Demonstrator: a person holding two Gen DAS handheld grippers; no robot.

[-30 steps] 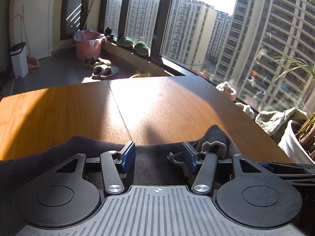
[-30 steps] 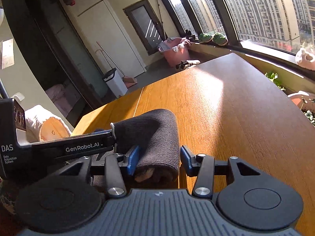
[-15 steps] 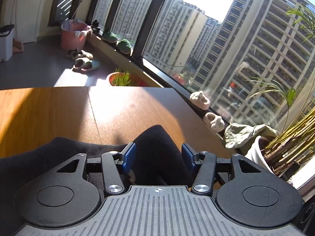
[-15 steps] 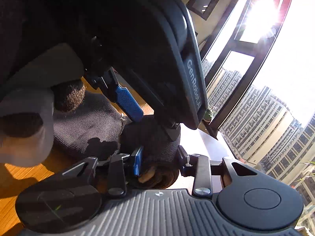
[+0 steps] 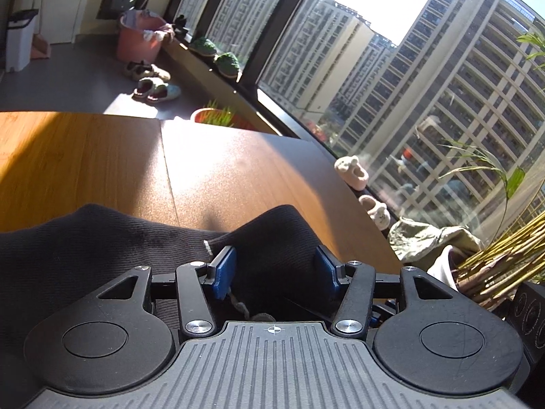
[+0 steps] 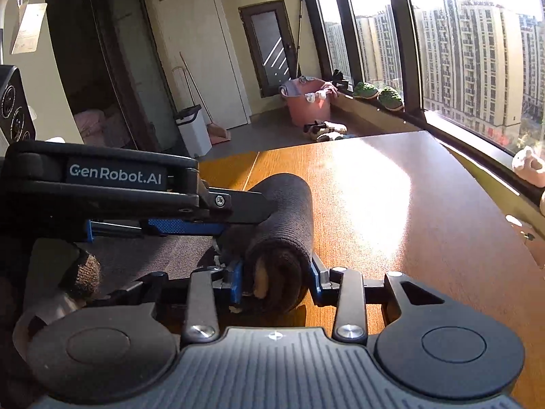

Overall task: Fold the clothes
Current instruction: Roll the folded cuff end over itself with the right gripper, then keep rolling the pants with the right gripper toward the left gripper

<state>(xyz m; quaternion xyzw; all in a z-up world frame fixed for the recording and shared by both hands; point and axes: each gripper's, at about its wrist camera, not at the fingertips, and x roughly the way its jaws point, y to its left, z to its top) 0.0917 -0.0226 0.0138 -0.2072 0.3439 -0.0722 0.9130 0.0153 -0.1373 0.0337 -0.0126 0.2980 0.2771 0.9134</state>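
A dark knitted garment lies rolled into a thick tube on the wooden table. My right gripper is shut on the near end of the roll, with a blue pad pressing each side. My left gripper reaches in from the left and clasps the same roll further along. In the left wrist view the garment spreads to the left, and a raised hump of it fills the gap of the left gripper. Those jaws are opening slightly with the cloth still touching both pads.
A gloved hand holds the left gripper's handle. Off the table's right edge stand a potted plant, a draped cloth and slippers on the window sill. A pink bucket and white bin stand on the floor beyond.
The right wrist view swung from looking up at the left gripper and window back to level along the table, still on the roll. The left view rolled and its jaws widened a little.
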